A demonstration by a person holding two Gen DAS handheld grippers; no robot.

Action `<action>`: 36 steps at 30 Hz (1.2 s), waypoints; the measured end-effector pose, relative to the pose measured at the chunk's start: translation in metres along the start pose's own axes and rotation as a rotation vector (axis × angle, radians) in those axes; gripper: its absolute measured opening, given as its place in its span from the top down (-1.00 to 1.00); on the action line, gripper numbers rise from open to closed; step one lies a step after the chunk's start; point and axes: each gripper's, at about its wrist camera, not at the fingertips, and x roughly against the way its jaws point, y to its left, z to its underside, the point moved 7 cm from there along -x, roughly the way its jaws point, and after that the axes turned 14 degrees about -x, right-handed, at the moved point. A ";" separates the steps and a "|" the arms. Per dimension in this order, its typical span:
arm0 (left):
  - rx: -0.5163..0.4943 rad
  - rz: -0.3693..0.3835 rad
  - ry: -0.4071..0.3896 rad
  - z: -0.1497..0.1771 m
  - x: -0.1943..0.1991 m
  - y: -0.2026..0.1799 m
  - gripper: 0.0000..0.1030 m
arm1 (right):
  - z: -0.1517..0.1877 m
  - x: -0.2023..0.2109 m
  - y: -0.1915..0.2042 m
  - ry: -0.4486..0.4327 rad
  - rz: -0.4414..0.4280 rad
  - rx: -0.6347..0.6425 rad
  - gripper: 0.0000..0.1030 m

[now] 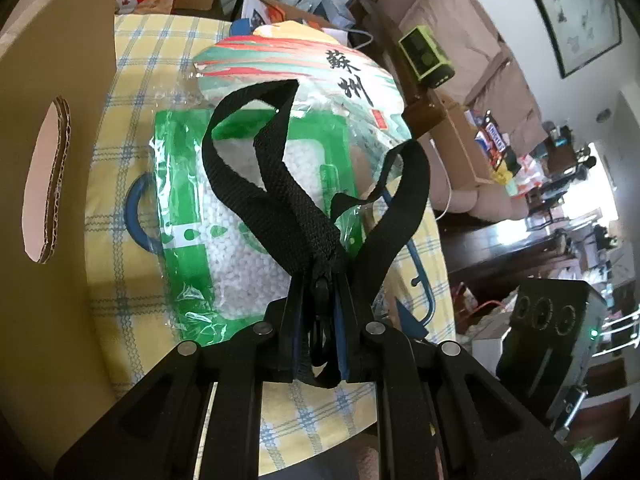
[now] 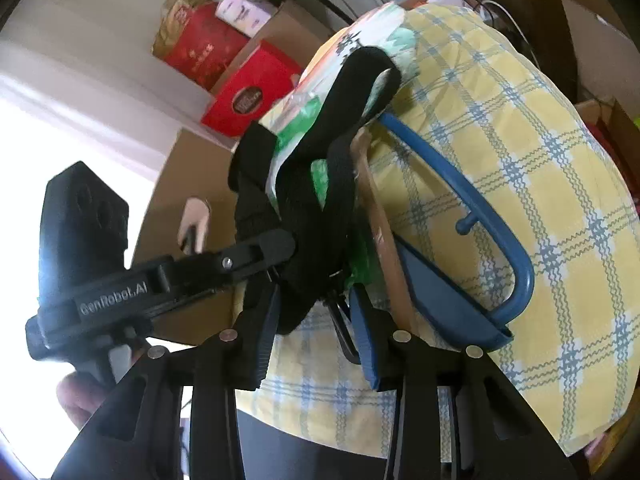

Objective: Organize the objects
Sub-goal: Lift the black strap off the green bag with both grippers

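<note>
2 tools [image 1: 318, 316] [image 2: 316, 336] angled down at straps [image 1: 280, 184]

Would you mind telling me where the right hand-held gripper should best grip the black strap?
Probably the free loop of the black strap, approached from its open right side: it arches clear of the green bag, while the left hand-held gripper already pinches the gathered end.

"蘇州" on colourful bag [image 1: 304, 68], "GenRobot.AI" on left tongs [image 2: 120, 296]

Black webbing straps [image 1: 296, 200] lie over a green-and-clear bag of white beads [image 1: 240, 216]; the cloth [image 1: 120, 200] beneath is yellow with blue-and-white checks, beside a brown cardboard box [image 1: 52, 80]
</note>
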 end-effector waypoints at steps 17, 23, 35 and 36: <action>-0.049 -0.011 0.014 0.019 0.009 -0.001 0.74 | 0.009 -0.020 -0.002 -0.032 0.005 -0.004 0.75; -0.055 0.030 -0.012 0.015 0.022 -0.007 0.74 | 0.005 -0.008 0.015 -0.063 -0.008 0.022 0.75; -0.086 0.103 -0.162 -0.020 0.100 -0.031 0.75 | -0.009 0.042 0.090 -0.150 -0.040 0.177 0.75; -0.086 0.106 -0.175 -0.023 0.107 -0.032 0.75 | -0.009 0.046 0.098 -0.156 -0.040 0.196 0.75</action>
